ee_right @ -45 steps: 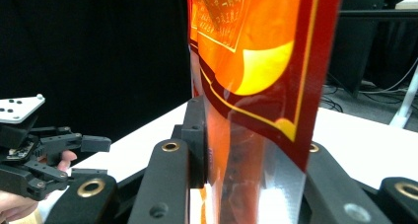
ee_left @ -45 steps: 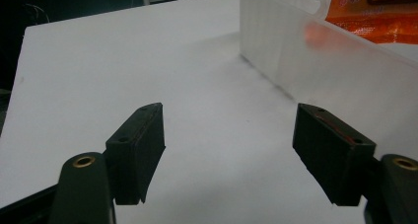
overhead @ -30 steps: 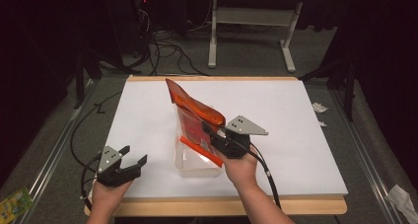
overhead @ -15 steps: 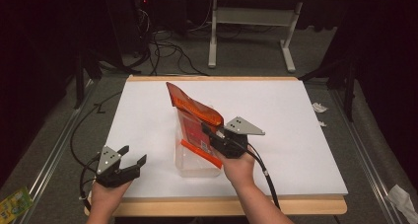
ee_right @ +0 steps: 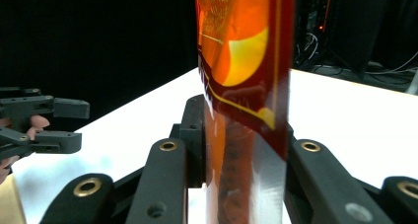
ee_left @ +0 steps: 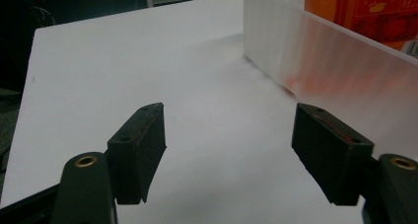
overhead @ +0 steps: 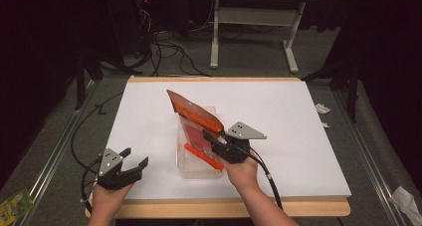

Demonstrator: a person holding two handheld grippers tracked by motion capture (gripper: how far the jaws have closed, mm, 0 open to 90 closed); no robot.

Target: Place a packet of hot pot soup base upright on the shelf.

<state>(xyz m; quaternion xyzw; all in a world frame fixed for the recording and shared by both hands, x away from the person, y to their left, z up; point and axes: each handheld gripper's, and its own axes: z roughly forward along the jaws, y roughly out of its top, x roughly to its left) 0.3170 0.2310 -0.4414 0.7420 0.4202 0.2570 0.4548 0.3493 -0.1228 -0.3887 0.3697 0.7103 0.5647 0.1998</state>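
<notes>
A glossy orange and red snack bag (overhead: pixel 191 111) stands tilted, with its lower end inside a clear plastic container (overhead: pixel 199 170) on the white board. My right gripper (overhead: pixel 208 139) is shut on the bag's lower right edge, just over the container's rim. In the right gripper view the bag (ee_right: pixel 246 61) rises between the two jaws of the right gripper (ee_right: pixel 241 135), which press on it. My left gripper (overhead: pixel 134 159) rests open near the board's front left corner, holding nothing. In the left gripper view the left gripper (ee_left: pixel 226 140) faces the container's frosted wall (ee_left: pixel 335 66).
The white board (overhead: pixel 288 116) lies on a wooden table (overhead: pixel 229 206). Cables (overhead: pixel 164 52) and a desk frame (overhead: pixel 249 32) stand on the floor behind. The left gripper (ee_right: pixel 64 123) shows far off in the right gripper view.
The right gripper has sunk a little with the bag, whose top now sits lower over the container. The left gripper has stayed put.
</notes>
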